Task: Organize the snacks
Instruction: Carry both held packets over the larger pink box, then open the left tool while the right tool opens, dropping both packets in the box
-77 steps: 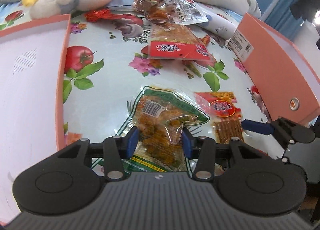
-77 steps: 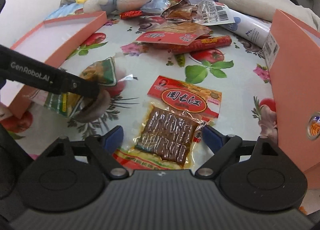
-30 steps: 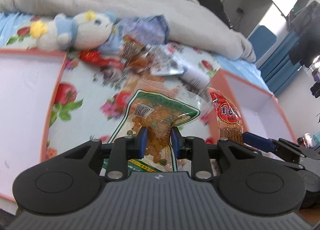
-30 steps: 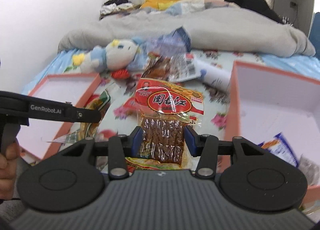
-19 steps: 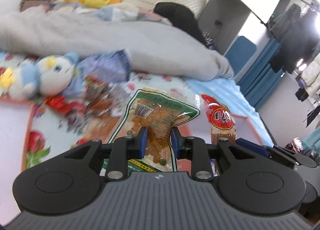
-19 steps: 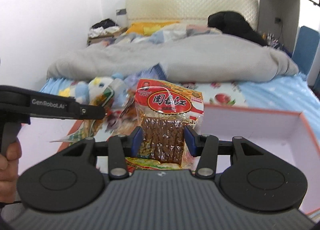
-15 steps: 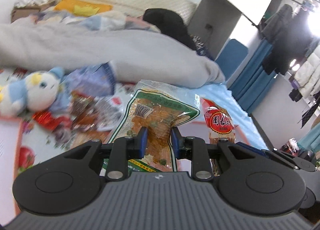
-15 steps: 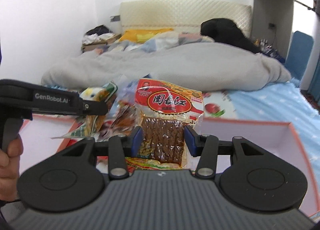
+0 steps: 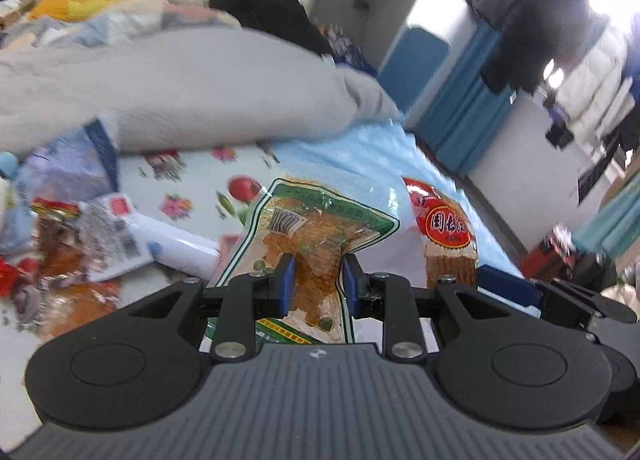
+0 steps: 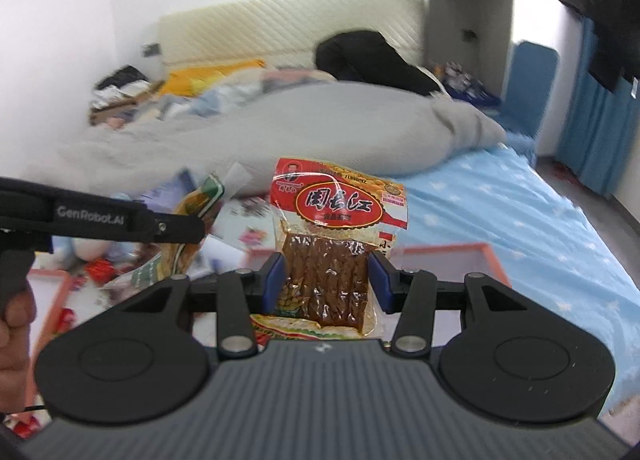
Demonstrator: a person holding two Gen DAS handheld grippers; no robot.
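My left gripper (image 9: 316,280) is shut on a green-edged clear snack bag (image 9: 316,236) of orange pieces, held up in the air. My right gripper (image 10: 325,280) is shut on a red-topped snack pack (image 10: 336,228) of brown strips, also lifted. The red pack also shows at the right in the left wrist view (image 9: 448,236). The green bag also shows in the right wrist view (image 10: 192,212), beside the left gripper's dark arm. An orange-rimmed box (image 10: 448,250) with a white inside lies just behind the red pack.
Several loose snack packets (image 9: 72,236) lie on the fruit-print cloth (image 9: 188,196) at the left. A second orange-rimmed box (image 10: 52,284) sits at the left. A grey duvet (image 10: 280,128) lies behind. A blue sheet (image 10: 520,212) spreads to the right.
Both grippers closed on their packs on the cloth, lifted them, and have swung up and to the right. The view has tilted from the cloth toward the bed and room.
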